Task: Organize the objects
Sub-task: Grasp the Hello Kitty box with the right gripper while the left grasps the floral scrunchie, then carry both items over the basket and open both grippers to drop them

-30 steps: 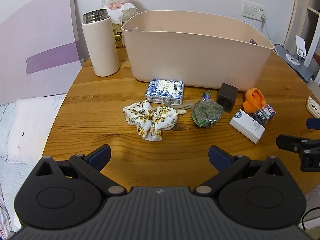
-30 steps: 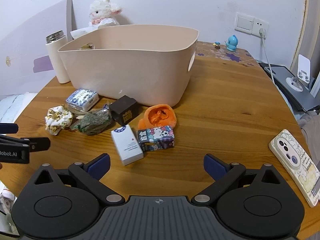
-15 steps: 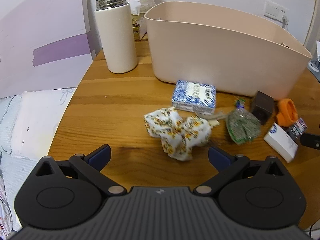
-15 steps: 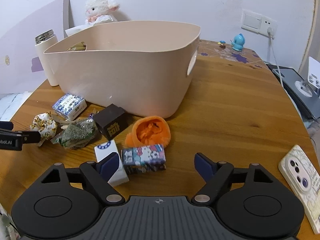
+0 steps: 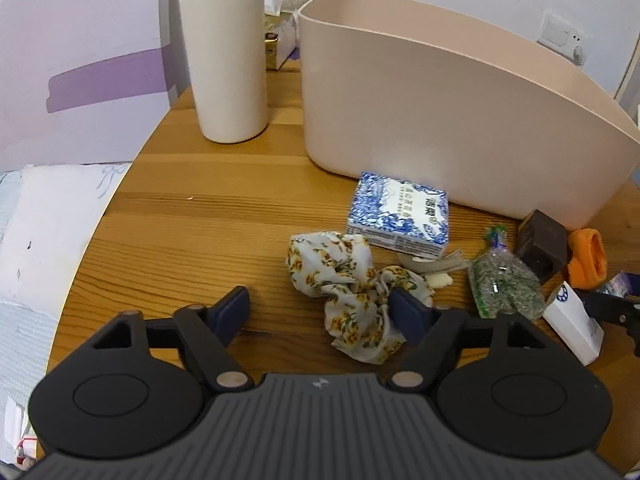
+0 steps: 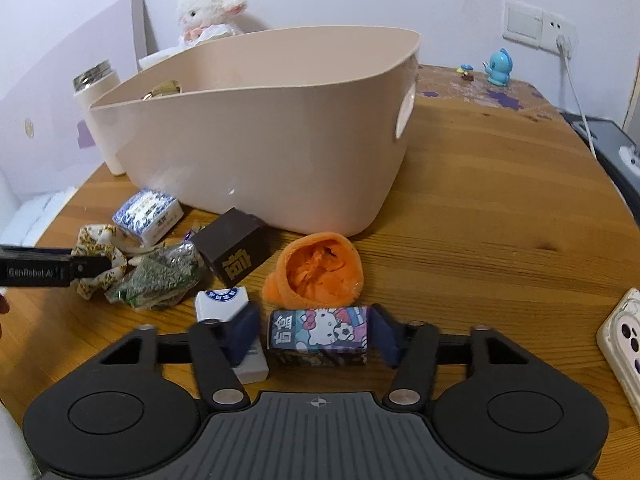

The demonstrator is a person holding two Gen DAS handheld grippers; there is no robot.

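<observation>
A floral cloth scrunchie (image 5: 352, 284) lies on the wooden table; my left gripper (image 5: 322, 308) is open with its right finger touching the cloth. My right gripper (image 6: 318, 334) is open, its fingers straddling a Hello Kitty box (image 6: 320, 336) without clamping it. Nearby lie a blue-and-white box (image 5: 400, 216), a green packet (image 5: 504, 284), a dark brown box (image 6: 234, 252), an orange pouch (image 6: 320, 272) and a white box (image 6: 224, 304). A beige tub (image 6: 260, 144) stands behind them.
A white thermos (image 5: 224, 56) stands left of the tub, near the table's curved left edge. A phone (image 6: 624, 340) lies at the right. A plush lamb (image 6: 208, 12), a blue figurine (image 6: 498, 68) and a wall socket sit at the back.
Both grippers moved forward and down. The left closed in on the scrunchie. The right came around the Hello Kitty box, its fingers narrowing.
</observation>
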